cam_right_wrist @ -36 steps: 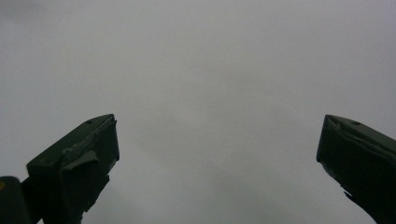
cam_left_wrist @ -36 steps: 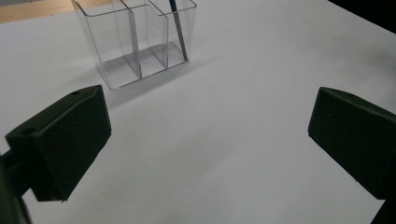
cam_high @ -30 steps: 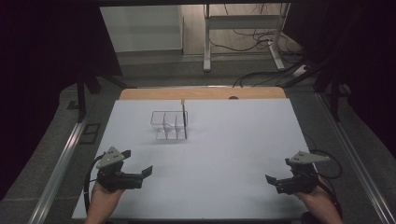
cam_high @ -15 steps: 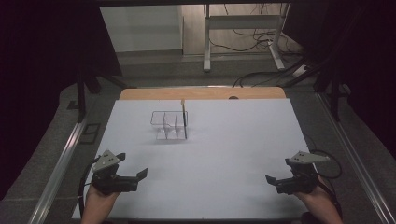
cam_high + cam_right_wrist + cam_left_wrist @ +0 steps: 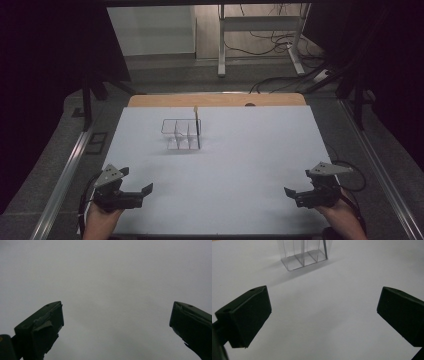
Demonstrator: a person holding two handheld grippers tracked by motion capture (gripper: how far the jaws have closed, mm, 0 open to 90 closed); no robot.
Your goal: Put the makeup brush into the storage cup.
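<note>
A clear plastic organiser [image 5: 180,135] with several compartments stands on the white table top [image 5: 250,150], left of centre. A thin dark stick with a pale tip [image 5: 197,125] rises upright from its right end. My left gripper [image 5: 142,194] rests at the near left corner, open and holding nothing, its jaws pointing right. In the left gripper view the organiser [image 5: 303,253] and the stick [image 5: 325,248] stand well ahead of the wide-apart jaws [image 5: 324,305]. My right gripper [image 5: 292,196] lies at the near right corner, open and empty. Its own view [image 5: 117,315] looks onto bare white surface.
A wooden strip [image 5: 215,100] borders the table's far edge. Metal rails [image 5: 65,175] run along both sides. Beyond the table are a desk frame [image 5: 260,25] and cables [image 5: 280,82] on the floor.
My left gripper has drawn slightly back toward the near left corner. The right gripper and the organiser have stayed put.
</note>
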